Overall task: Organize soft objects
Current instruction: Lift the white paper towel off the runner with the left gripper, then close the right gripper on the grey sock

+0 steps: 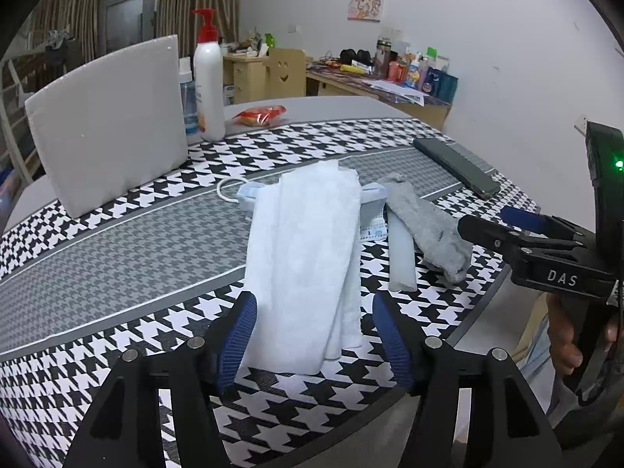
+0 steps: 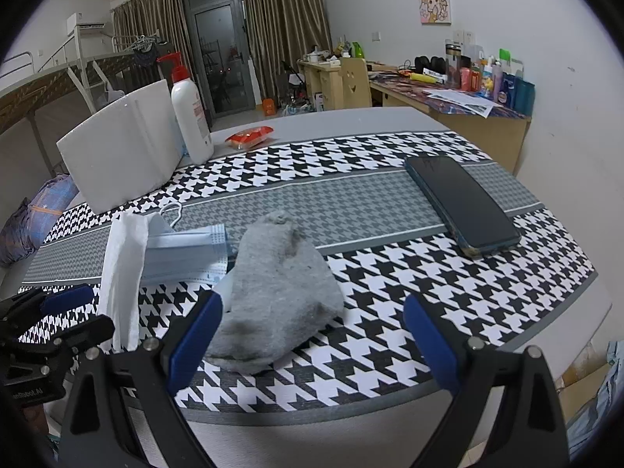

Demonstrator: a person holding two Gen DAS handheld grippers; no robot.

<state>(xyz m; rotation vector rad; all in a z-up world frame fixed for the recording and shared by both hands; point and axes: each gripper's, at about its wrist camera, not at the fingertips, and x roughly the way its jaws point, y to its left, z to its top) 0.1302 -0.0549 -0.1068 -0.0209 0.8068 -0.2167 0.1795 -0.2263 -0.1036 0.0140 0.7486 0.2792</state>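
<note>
Both tongs angle down toward the worktop (image 1: 117,241), which carries a houndstooth cloth. Left tongs (image 1: 314,335) stand apart, blue pads on either side of the near end of a white tissue (image 1: 304,257); the left pad is at the tissue's edge, the right pad clear of it, so nothing is clamped. The tissue lies lengthwise away from the tongs, draped over a blue mask (image 1: 370,210). Right tongs (image 2: 312,335) are wide apart too; a grey sock (image 2: 277,292) lies between them, close against the left pad and well short of the right one, not gripped. The left wrist view shows the right tongs from the side at the worktop's edge, with a hand (image 1: 565,335) wrapped round the handle, and a pale folded strip (image 1: 399,253) between tissue and sock that the right wrist view mostly hides under the sock. The right wrist view shows the phone (image 2: 464,206) face up on the far right, the mask's pleats and ear loop, and the left tongs low at its left edge. Behind: foam board (image 2: 121,148), pump bottle (image 2: 191,117), red packet (image 2: 249,136).
</note>
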